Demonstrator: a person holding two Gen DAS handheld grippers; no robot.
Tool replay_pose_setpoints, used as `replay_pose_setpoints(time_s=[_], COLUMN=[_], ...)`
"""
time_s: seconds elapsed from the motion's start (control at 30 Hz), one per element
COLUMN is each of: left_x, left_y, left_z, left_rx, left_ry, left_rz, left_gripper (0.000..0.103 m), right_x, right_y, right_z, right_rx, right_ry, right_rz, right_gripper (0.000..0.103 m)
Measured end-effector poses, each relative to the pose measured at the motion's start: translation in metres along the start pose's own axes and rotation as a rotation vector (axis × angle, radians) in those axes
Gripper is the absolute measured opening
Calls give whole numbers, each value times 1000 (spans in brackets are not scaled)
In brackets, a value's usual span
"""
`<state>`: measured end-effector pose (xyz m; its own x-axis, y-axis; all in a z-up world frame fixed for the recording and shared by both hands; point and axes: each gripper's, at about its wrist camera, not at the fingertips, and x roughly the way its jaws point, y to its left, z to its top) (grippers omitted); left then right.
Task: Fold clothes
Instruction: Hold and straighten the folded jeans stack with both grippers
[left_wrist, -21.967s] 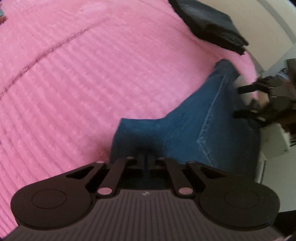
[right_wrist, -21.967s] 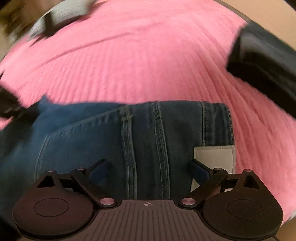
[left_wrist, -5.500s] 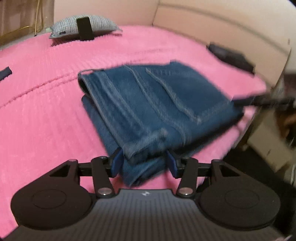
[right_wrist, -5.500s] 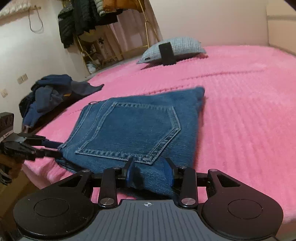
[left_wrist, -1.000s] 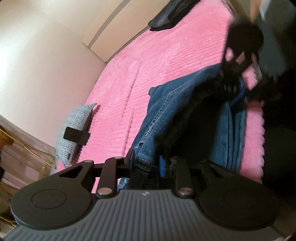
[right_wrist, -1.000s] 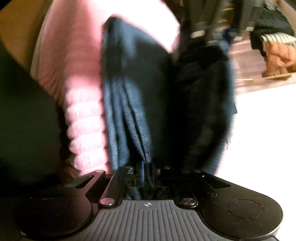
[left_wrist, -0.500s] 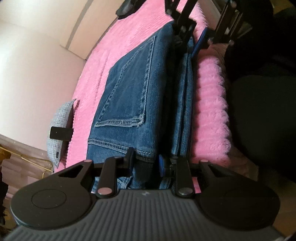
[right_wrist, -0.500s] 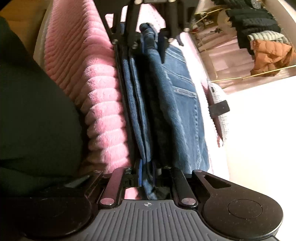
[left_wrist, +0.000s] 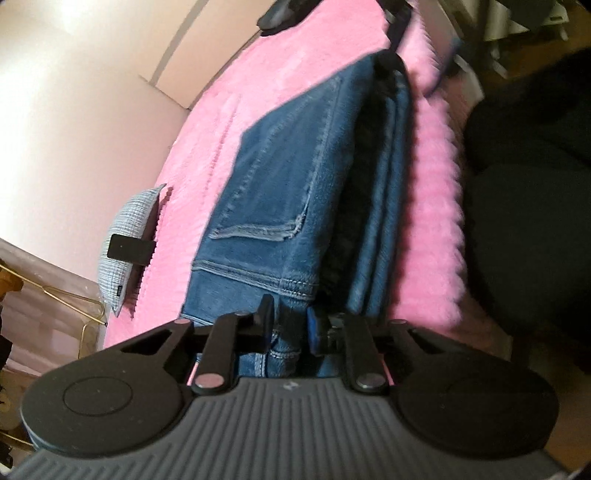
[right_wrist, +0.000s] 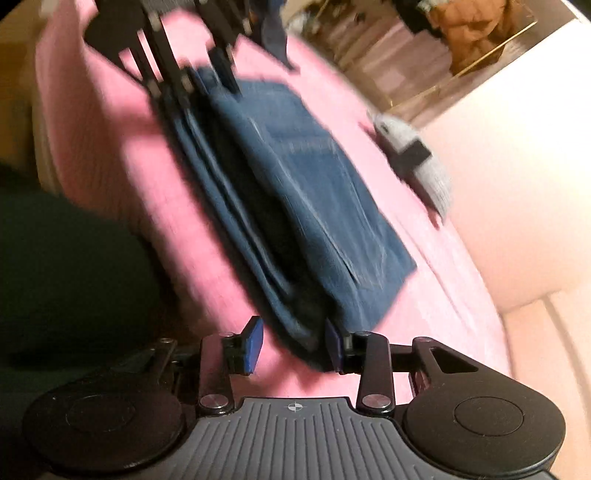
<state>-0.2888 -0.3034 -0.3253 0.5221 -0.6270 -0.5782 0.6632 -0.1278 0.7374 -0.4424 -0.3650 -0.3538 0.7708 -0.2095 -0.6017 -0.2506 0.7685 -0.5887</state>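
Spreading wide, the right hand-held gripper is releasing the folded jeans it pinched moments ago; the left hand-held gripper is still clamping their waistband, suggesting set-down.

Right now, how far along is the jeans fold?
Done: jeans lie stacked in layers on the pink blanket. In hand: left gripper is clamped on one corner; right gripper is open around the other. Left: letting go, then the dark clothes farther along the bed.

A bed under a ribbed pink blanket meets a pale padded headboard. A grey checked pillow lies near its far edge, a gold clothes rack beyond.
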Motion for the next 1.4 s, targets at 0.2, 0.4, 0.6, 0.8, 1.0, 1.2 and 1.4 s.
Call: replay_pose_setpoints(time_s=[0.2,0.4,0.6,0.8,1.0,1.2,1.4], left_x=[-1,-3,-6,-26,-40,-9,-38], left_y=[10,-3,-6,6,15,4,7], left_z=[5,-4,-16,-43,-49,-49,-42], left_rx=[20,10,-27,-102,-125,-47,-54], left_ry=[-1,10,20,51,30,44,-8], left_rz=[-2,-40,-33,-7,49,-2,3], left_gripper=[14,15,19,21,21,20,15], right_x=[24,38,18,7,23,51,45], right_y=[13,-16,-15,-34,-50,-58,-73], right_z=[15,-4,-2,-10,-3,-6,-20], right_rx=[-38,194,222,295,321,288,320], right_ry=[-45,-32,-6,-50,-81,-26,-25], right_rz=[39,97,90,45,10,17,44], right_gripper=[42,44,45,48,62,58,27])
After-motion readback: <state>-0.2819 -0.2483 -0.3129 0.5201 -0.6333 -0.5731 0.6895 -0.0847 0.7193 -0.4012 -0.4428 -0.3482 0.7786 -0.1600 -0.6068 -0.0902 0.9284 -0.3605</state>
